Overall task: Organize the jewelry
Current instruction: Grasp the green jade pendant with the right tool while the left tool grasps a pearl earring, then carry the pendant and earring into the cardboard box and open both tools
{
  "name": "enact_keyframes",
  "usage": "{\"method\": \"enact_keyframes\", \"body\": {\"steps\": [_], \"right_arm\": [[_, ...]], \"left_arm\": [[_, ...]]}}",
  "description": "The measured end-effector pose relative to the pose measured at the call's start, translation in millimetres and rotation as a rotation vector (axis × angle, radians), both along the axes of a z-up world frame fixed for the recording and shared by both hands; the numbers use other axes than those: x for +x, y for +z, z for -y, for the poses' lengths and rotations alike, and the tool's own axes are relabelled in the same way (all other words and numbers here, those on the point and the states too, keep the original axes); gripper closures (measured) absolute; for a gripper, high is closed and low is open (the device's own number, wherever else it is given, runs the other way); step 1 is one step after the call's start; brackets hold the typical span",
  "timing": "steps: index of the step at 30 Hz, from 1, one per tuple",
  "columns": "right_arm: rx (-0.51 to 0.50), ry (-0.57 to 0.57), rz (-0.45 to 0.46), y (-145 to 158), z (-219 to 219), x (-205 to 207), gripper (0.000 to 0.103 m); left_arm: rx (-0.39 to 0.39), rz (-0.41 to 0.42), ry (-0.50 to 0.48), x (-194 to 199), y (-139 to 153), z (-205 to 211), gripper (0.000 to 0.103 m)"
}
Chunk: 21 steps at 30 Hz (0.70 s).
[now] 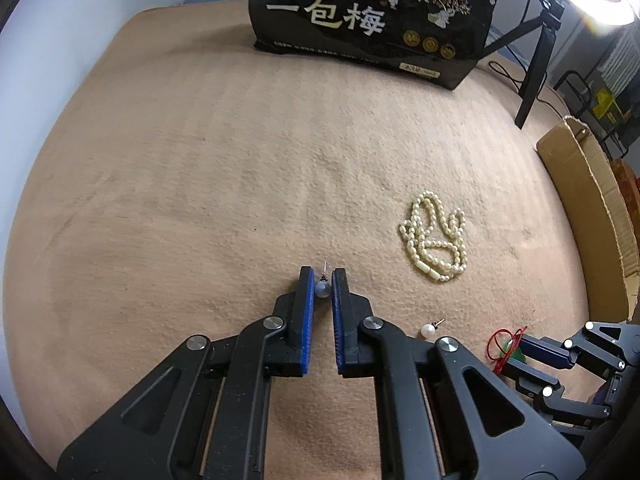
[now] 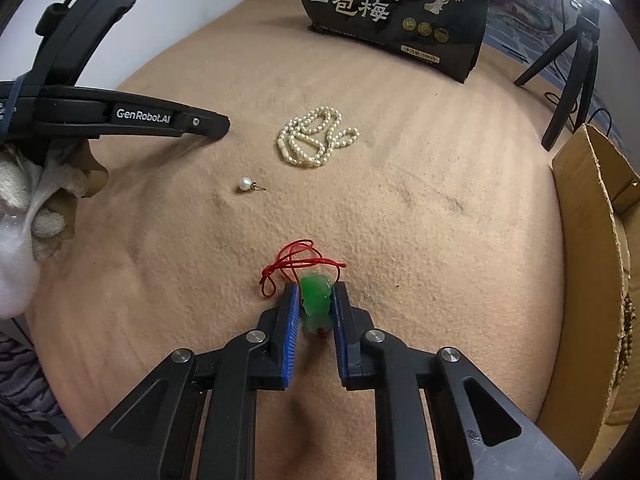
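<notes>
Gripping a grey-blue pearl earring point(image 1: 322, 289) between its blue pads, the left claw point(image 1: 322, 280) sits low over the tan surface point(image 1: 200, 200), the earring's thin post pointing up and away past the fingertips. Just to the right of that claw lies a white pearl earring point(image 1: 428, 330), loose on the surface with its post angled outward. The right claw point(image 2: 316, 300) is clamped on a green pendant point(image 2: 316, 304), which stands between the pads; its red cord point(image 2: 292, 260) spills out in loops on the surface just ahead of the tips. Farther on, a pearl necklace point(image 2: 314, 136) lies heaped in loose coils, well apart from both claws. A cardboard box point(image 2: 588, 240) runs along the right side of the surface. At the far edge stands a black bag point(image 2: 400, 8) printed with pale characters and trees, and a black tripod point(image 2: 576, 64) rises to its right.
</notes>
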State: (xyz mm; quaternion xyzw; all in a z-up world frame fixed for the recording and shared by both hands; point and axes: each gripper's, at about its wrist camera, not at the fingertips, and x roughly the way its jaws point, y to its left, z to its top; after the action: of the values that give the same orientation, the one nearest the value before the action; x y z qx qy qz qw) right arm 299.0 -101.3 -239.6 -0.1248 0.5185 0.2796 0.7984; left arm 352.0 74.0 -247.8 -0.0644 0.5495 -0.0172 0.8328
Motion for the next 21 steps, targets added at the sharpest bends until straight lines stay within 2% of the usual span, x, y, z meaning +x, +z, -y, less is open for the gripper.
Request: {"method": "enact_keyframes", "body": {"steps": [12,21], "right_arm": [[0.017,-0.006,0.083,26,7,-12,0.089],[0.070,-0.040,0.148,61,27,-24,0.089]], "left_arm": [[-0.042,0.080,0.044,-10,34,-14,0.096],[-0.057,0.166,0.027,-27,70,0,0.096]]}}
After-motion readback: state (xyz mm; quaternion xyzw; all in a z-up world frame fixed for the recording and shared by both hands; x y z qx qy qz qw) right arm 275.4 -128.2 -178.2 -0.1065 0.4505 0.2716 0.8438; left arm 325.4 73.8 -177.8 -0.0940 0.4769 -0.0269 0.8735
